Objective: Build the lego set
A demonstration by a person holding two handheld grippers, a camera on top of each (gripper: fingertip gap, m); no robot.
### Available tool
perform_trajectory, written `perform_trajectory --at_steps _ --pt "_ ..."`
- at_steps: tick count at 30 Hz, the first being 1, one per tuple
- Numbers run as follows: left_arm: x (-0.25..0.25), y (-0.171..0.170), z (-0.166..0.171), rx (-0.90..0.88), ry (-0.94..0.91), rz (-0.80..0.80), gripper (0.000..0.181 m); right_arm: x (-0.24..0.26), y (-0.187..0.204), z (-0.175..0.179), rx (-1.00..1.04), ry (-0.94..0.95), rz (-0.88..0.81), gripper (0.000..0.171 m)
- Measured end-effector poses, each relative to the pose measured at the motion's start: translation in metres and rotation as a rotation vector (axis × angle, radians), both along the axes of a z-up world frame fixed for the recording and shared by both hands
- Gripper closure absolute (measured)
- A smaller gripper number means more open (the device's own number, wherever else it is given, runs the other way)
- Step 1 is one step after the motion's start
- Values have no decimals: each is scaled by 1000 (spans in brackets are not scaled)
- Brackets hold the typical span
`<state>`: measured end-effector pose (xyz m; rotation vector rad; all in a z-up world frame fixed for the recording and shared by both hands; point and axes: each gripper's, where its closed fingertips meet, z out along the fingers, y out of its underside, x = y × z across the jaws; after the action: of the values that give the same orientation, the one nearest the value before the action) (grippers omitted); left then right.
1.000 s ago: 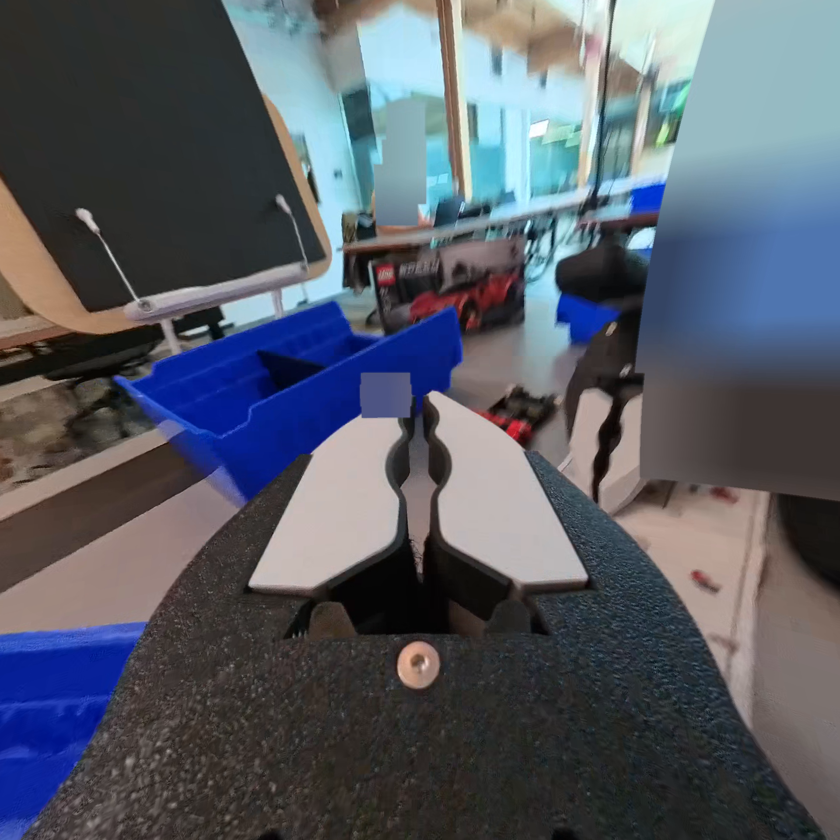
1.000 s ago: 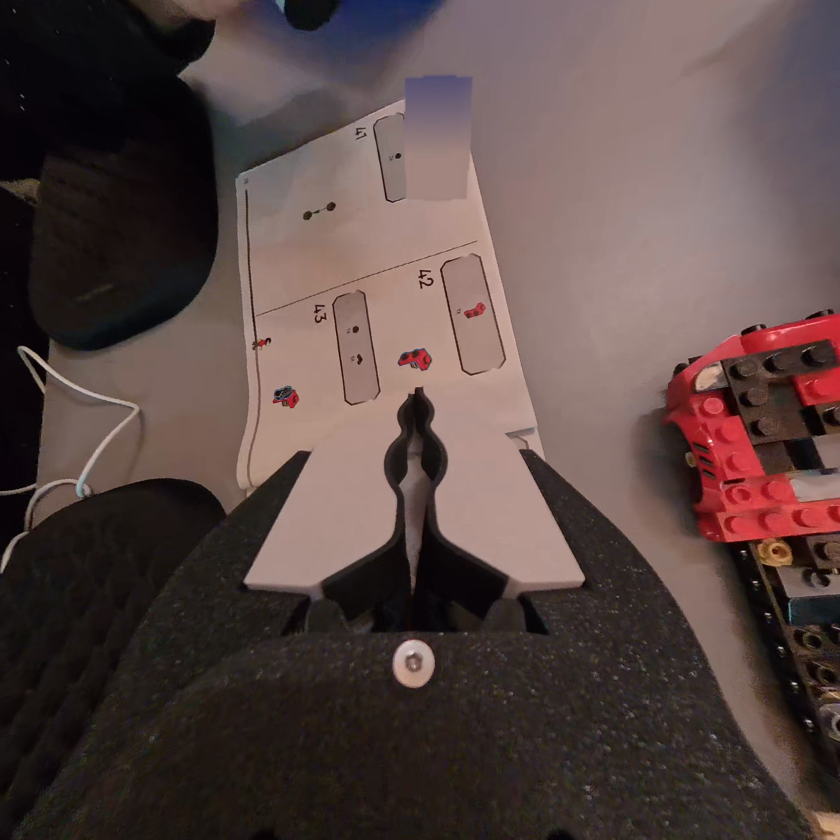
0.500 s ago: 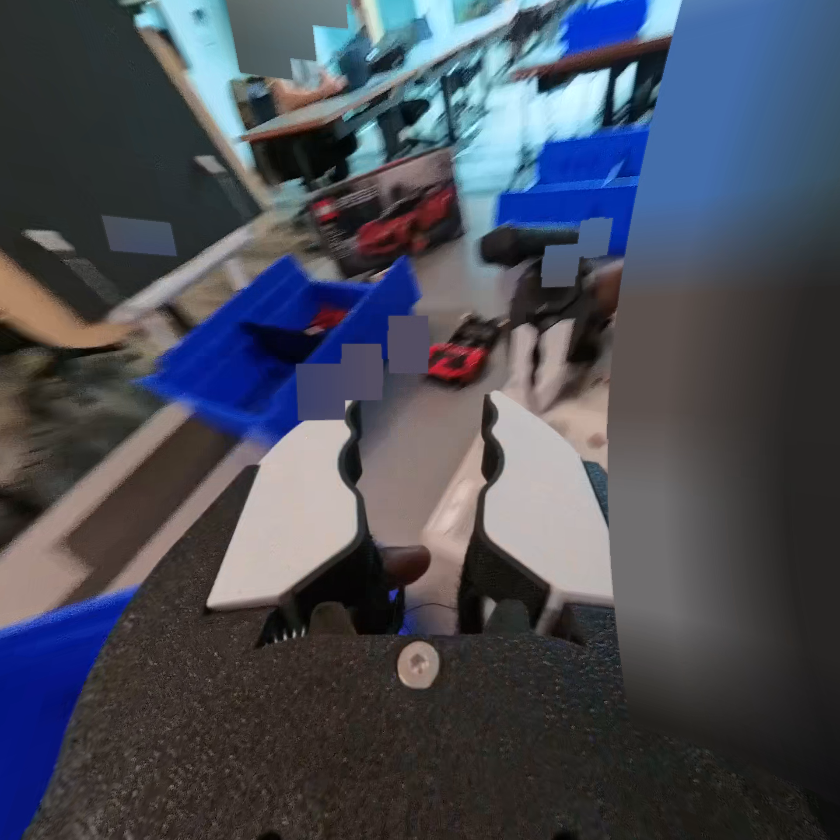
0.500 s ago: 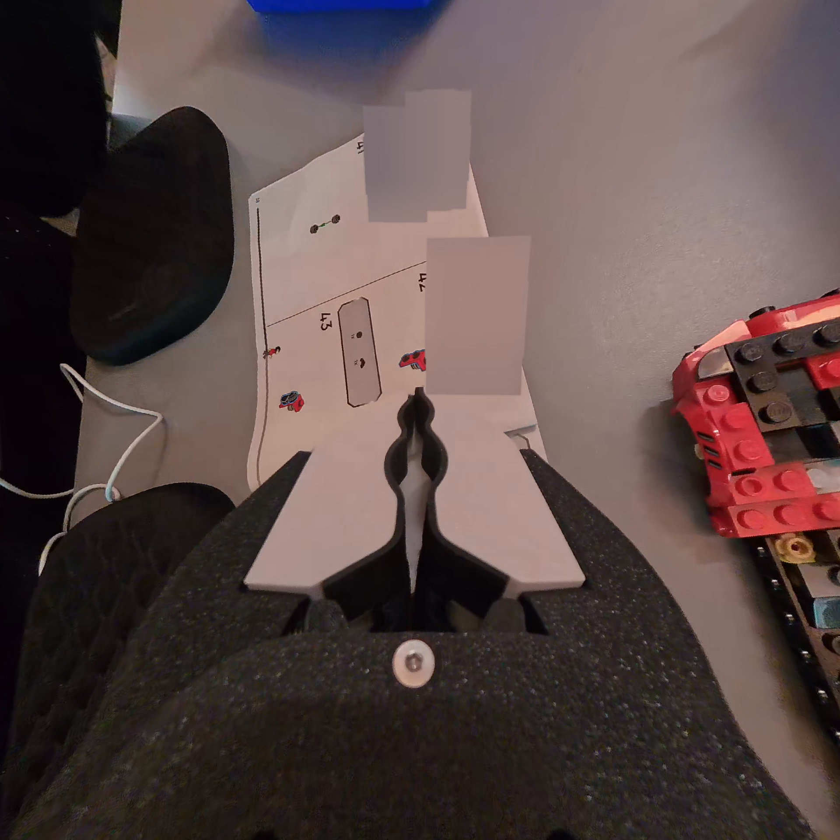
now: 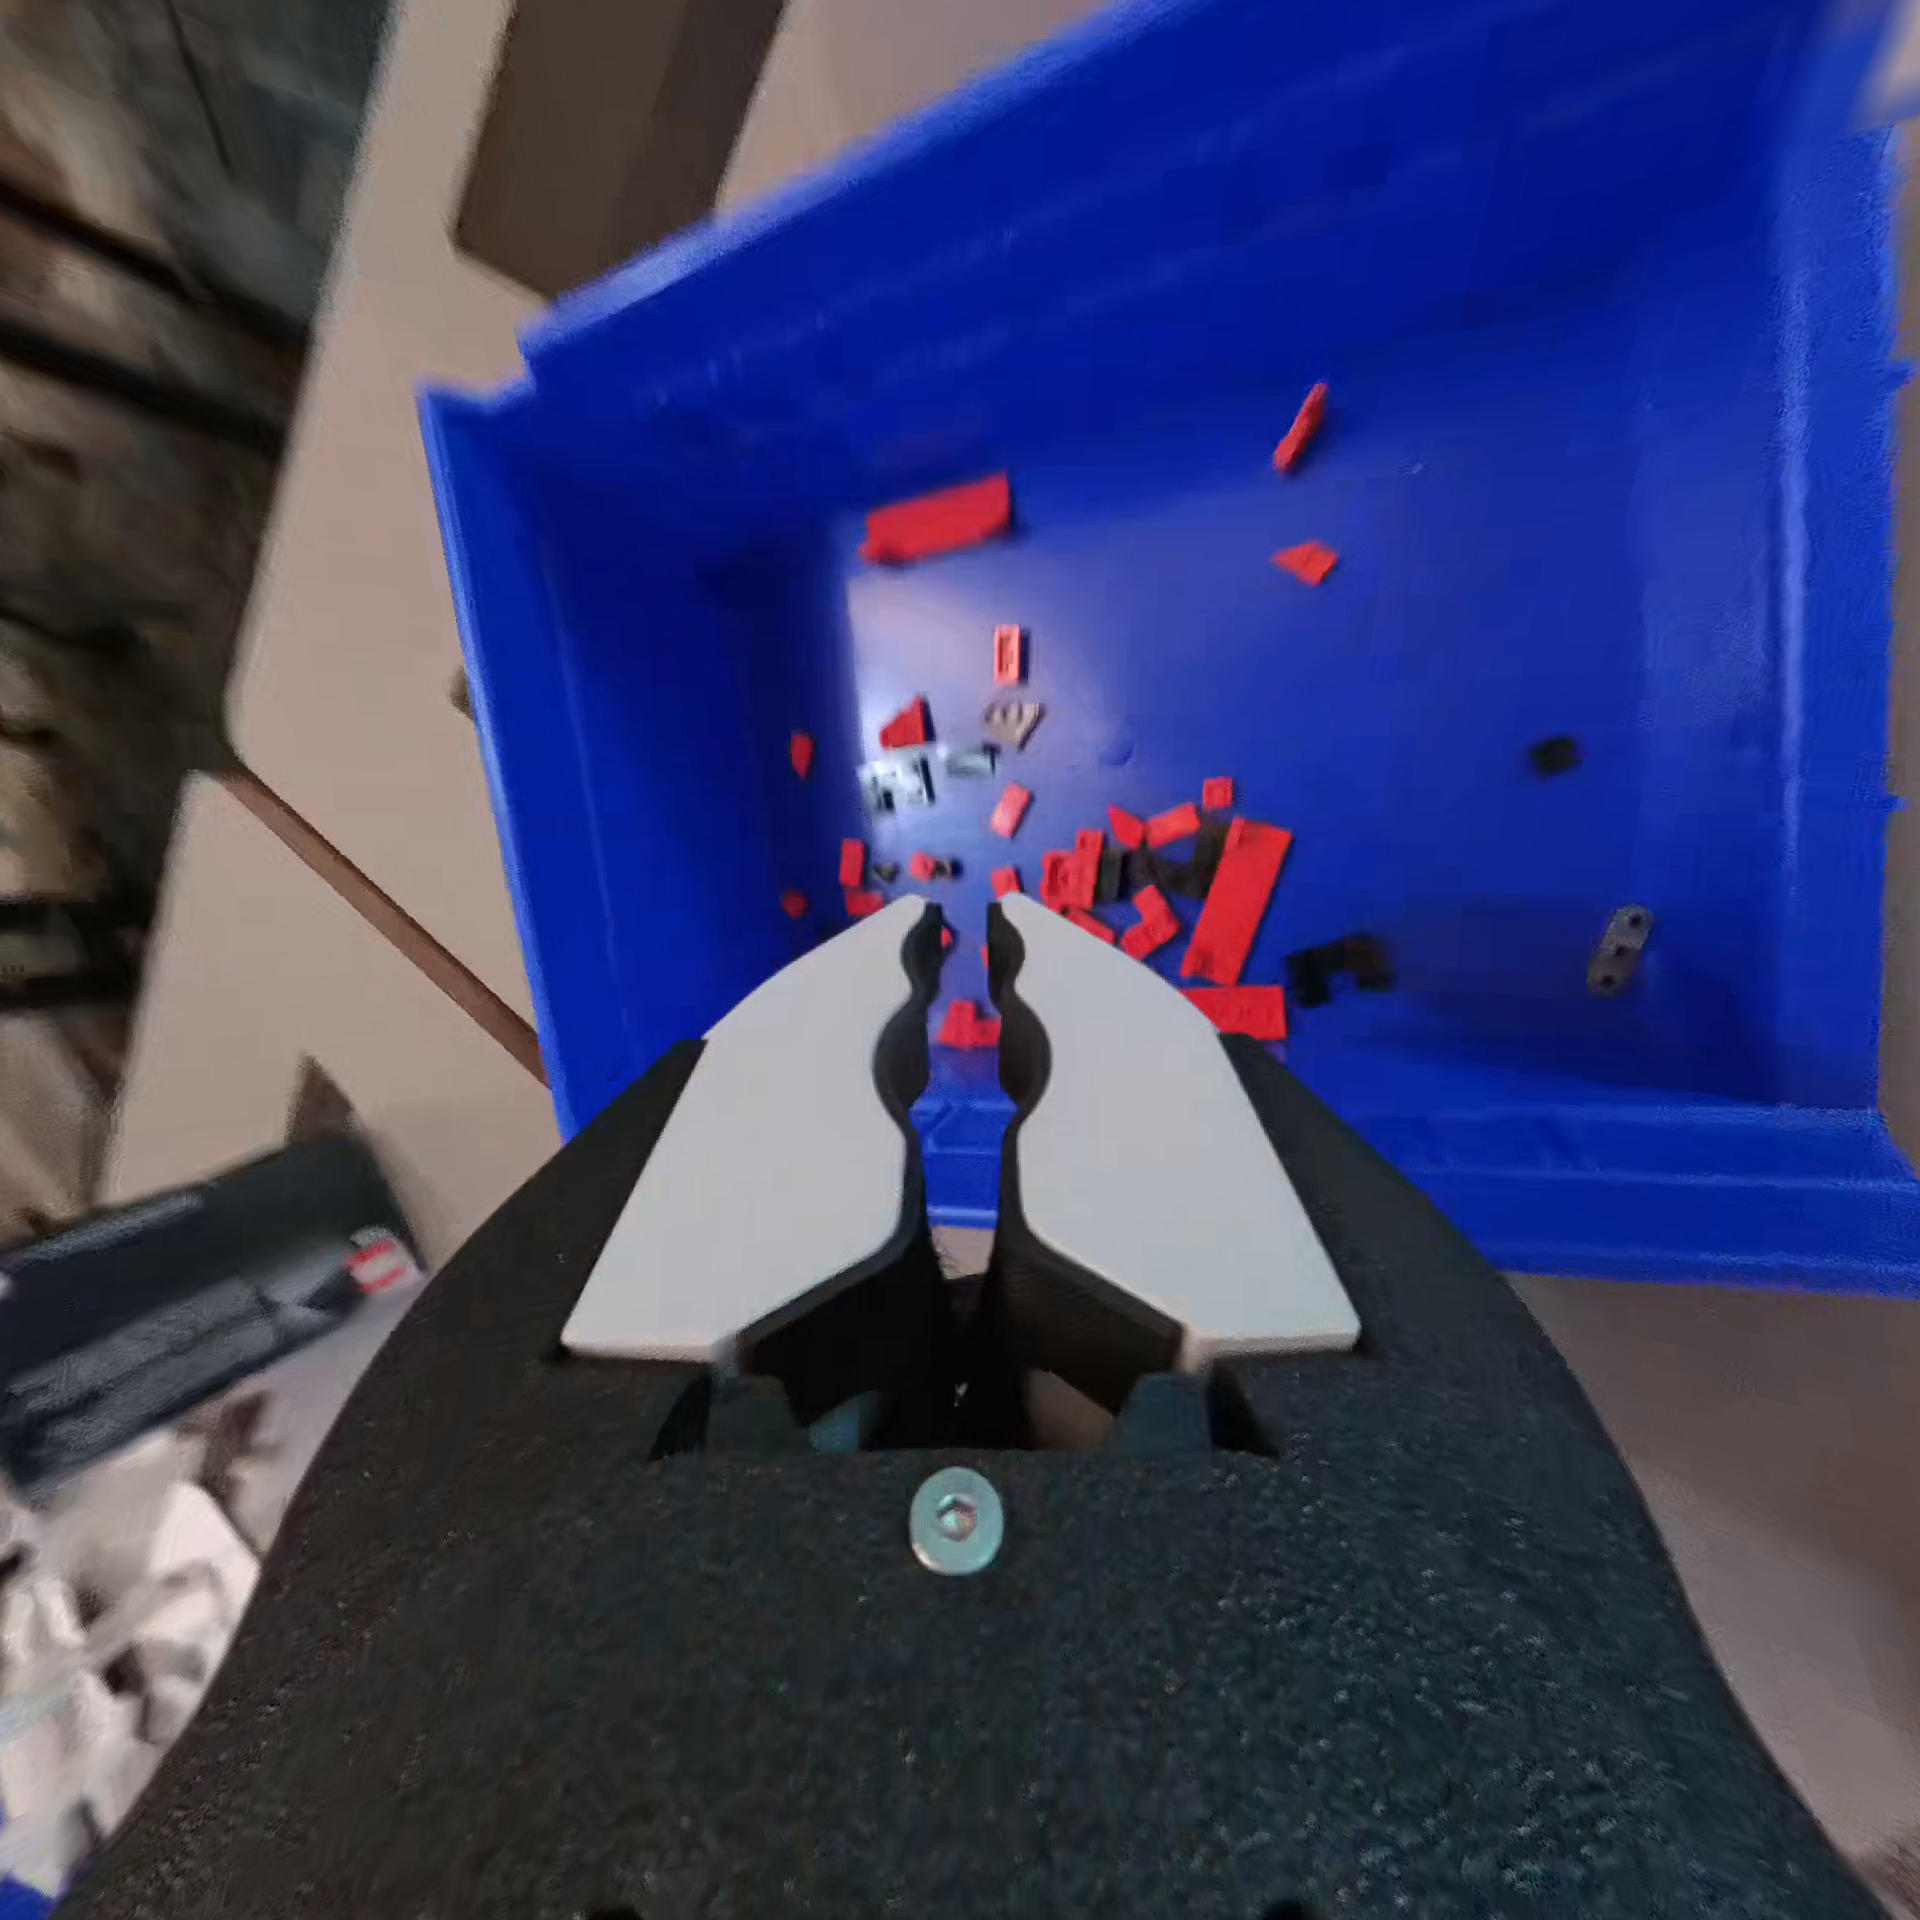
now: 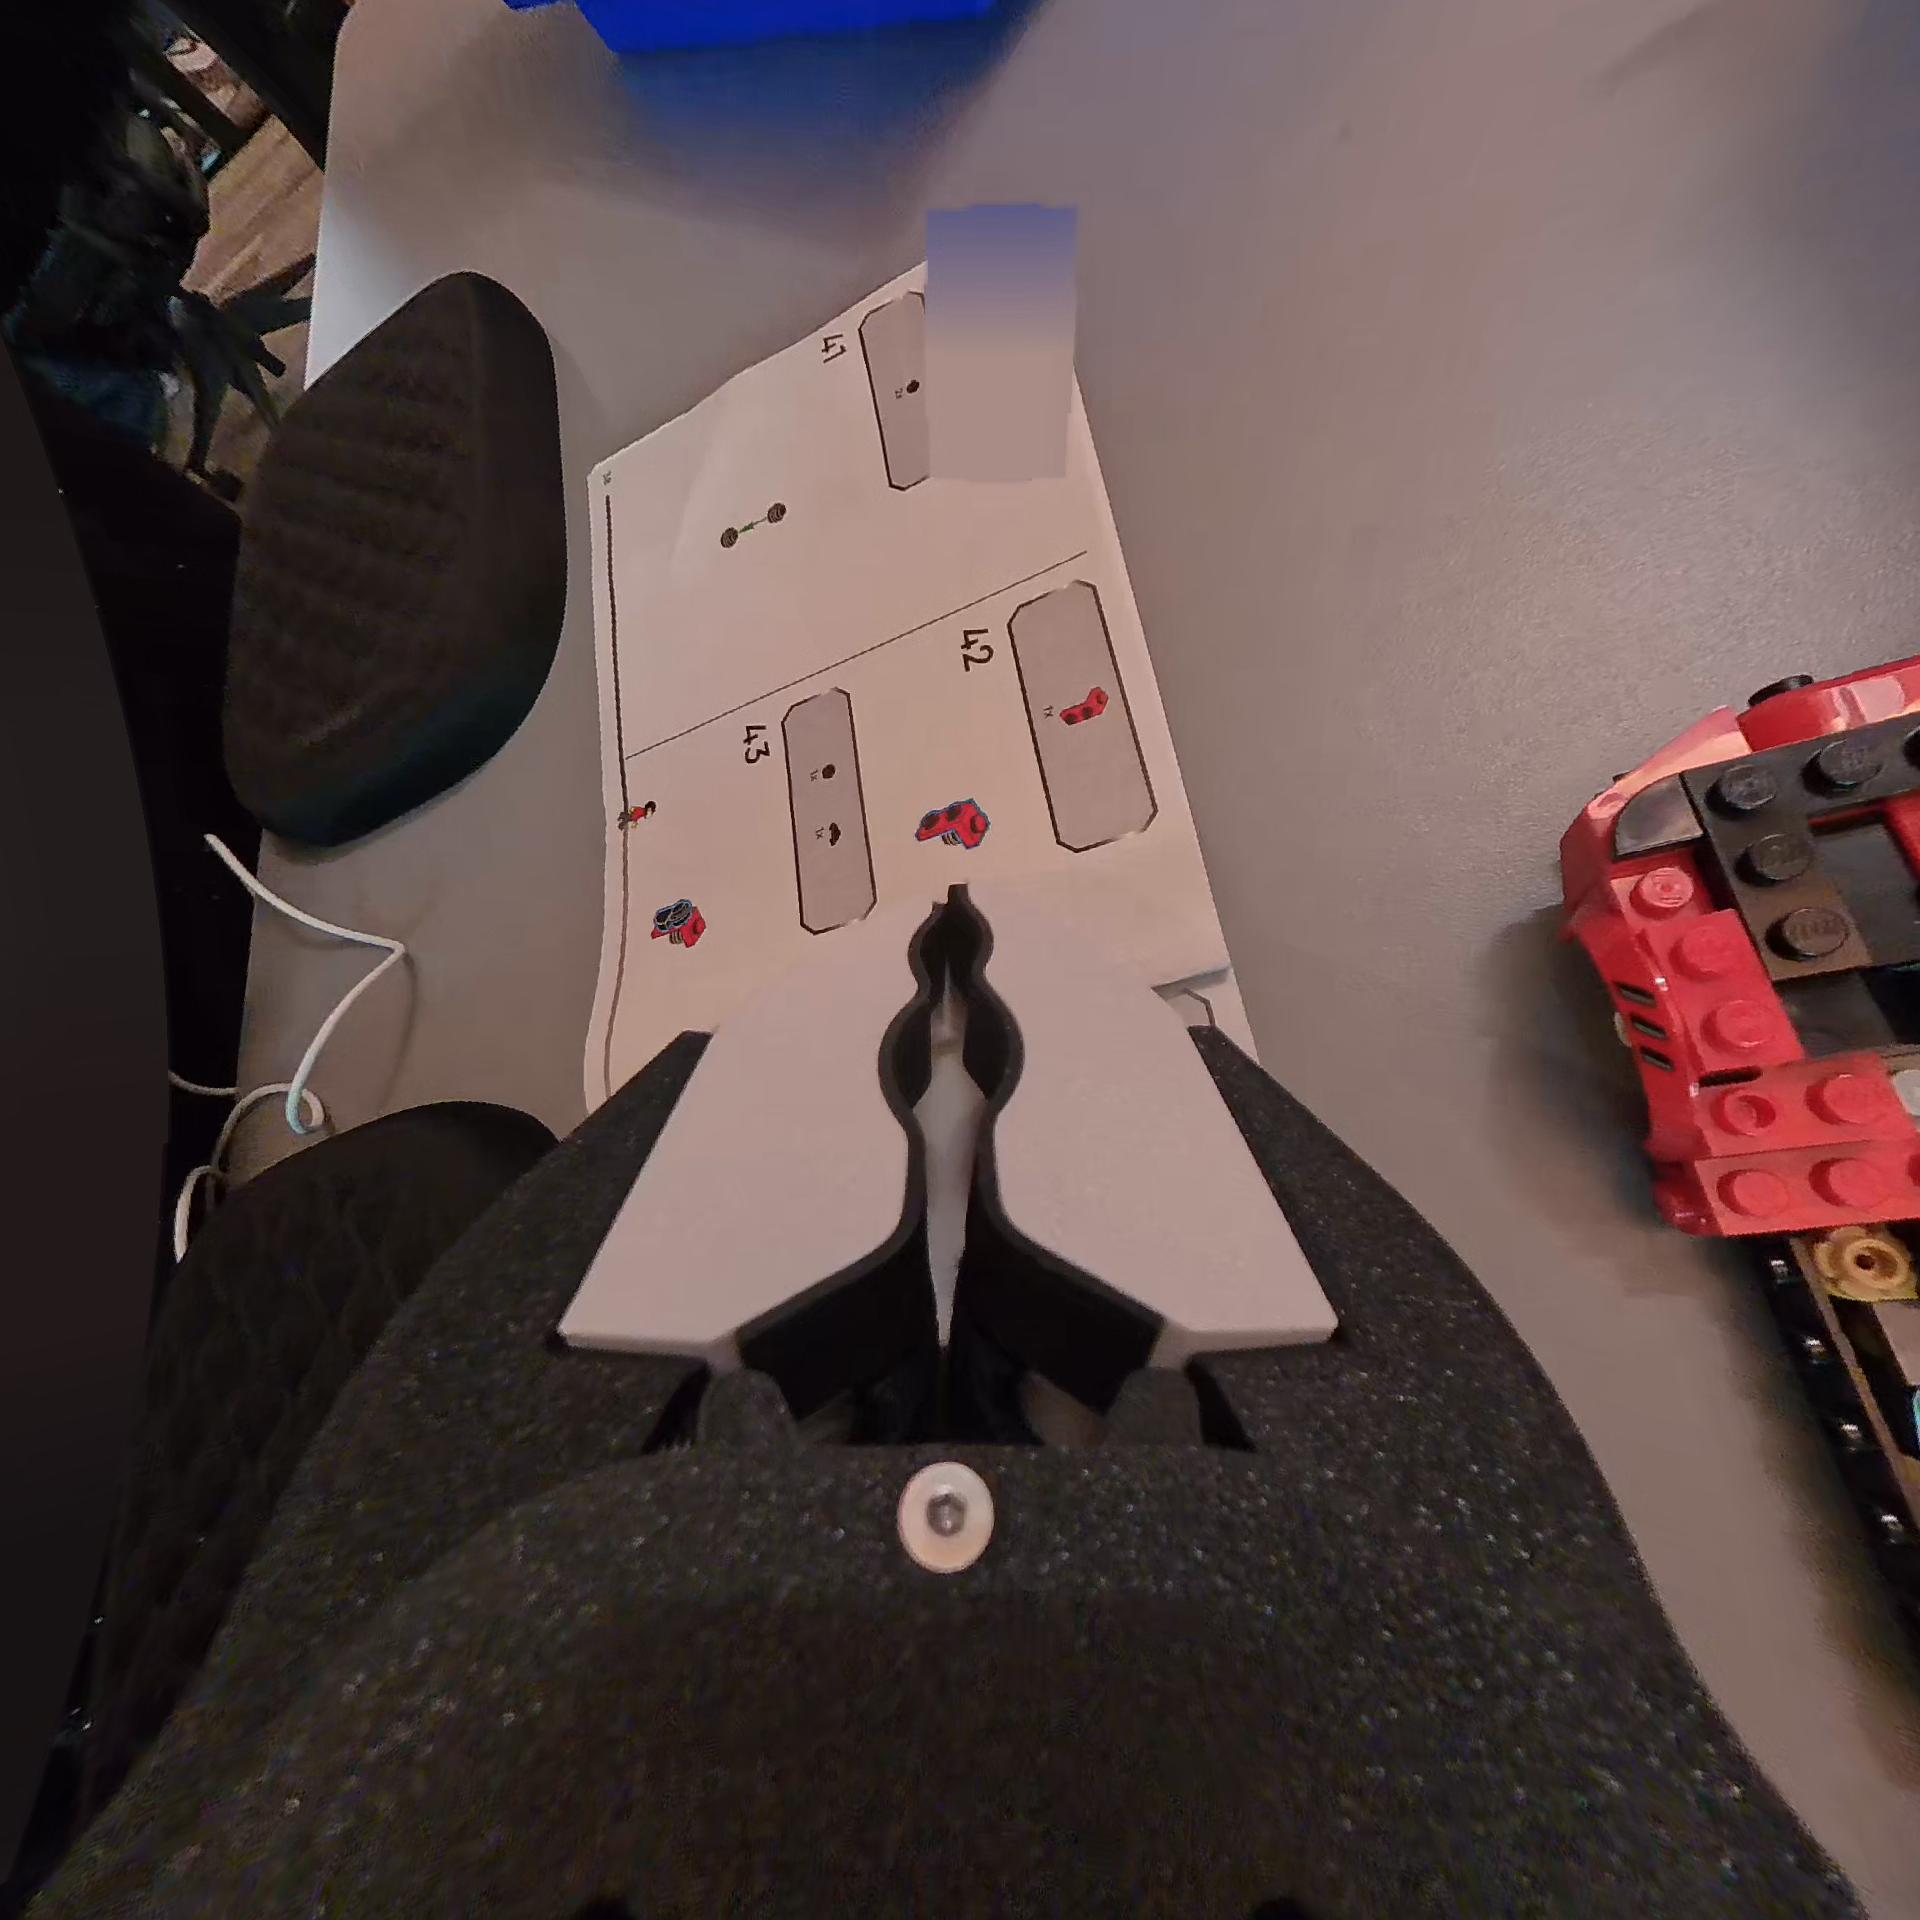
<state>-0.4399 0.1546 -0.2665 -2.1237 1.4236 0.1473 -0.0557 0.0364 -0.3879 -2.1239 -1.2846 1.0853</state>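
Note:
My left gripper (image 5: 961, 912) hangs over the near edge of a blue bin (image 5: 1351, 260) and looks down into it. Its jaws stand a narrow gap apart and hold nothing. Several loose red and black lego pieces (image 5: 1236, 904) lie on the bin floor just beyond the fingertips. My right gripper (image 6: 956, 891) is shut and hovers over the open instruction sheet (image 6: 727, 644) on the grey table. The partly built red and black lego car (image 6: 1766, 987) lies at the right edge of the right wrist view, apart from the gripper.
A dark lego box (image 5: 187, 1299) and crumpled clear bags (image 5: 104, 1621) lie left of the bin. A black padded object (image 6: 384, 561) and a white cable (image 6: 332, 997) lie left of the sheet. A blue bin edge (image 6: 779, 16) shows at the far side. Some 45 cm of space lies between my two pairs of fingers.
My left gripper swung from facing the room down over the blue bin; its jaws opened wide, then narrowed to a small gap. My right gripper stayed shut and drifted slightly over the sheet.

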Motion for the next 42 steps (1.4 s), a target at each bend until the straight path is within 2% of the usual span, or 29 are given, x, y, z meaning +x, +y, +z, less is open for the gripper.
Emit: perform_trajectory --at_steps 1,3,5,6,7,9,11,14,18,20,23,27,42 --pt "-5 2 -7 -73 -1 47 170 0 0 0 -2 1 0 171" --pt "-5 3 -17 -201 -59 94 150 0 0 0 -10 4 0 171" --pt "-6 10 -23 -227 -65 96 133 0 0 0 -20 8 0 171" --pt "-10 16 -23 -215 -45 104 131 0 0 0 -25 9 -1 171" --pt "-12 22 -22 -194 -37 107 135 0 0 0 -28 11 -1 171" --pt "-7 26 -17 -193 -60 47 181 0 0 0 -32 12 -2 171" --pt "-7 19 -22 -286 -32 -9 181 0 0 0 -33 13 -2 171" --pt "-15 38 -29 -224 59 8 181 0 0 0 -34 14 -2 171" --pt "-29 58 -44 -201 199 46 154 0 0 0 -37 15 -1 171" --pt "-25 54 -61 -272 225 6 156 0 0 0 -35 15 -1 171" --pt "-21 46 -83 -385 285 -31 171 0 0 0 -31 14 0 171" --pt "-21 44 -102 -461 360 -86 174 0 0 0 -29 13 -1 171" --pt "-24 47 -116 -517 330 -82 172 0 0 0 -29 13 -2 171"
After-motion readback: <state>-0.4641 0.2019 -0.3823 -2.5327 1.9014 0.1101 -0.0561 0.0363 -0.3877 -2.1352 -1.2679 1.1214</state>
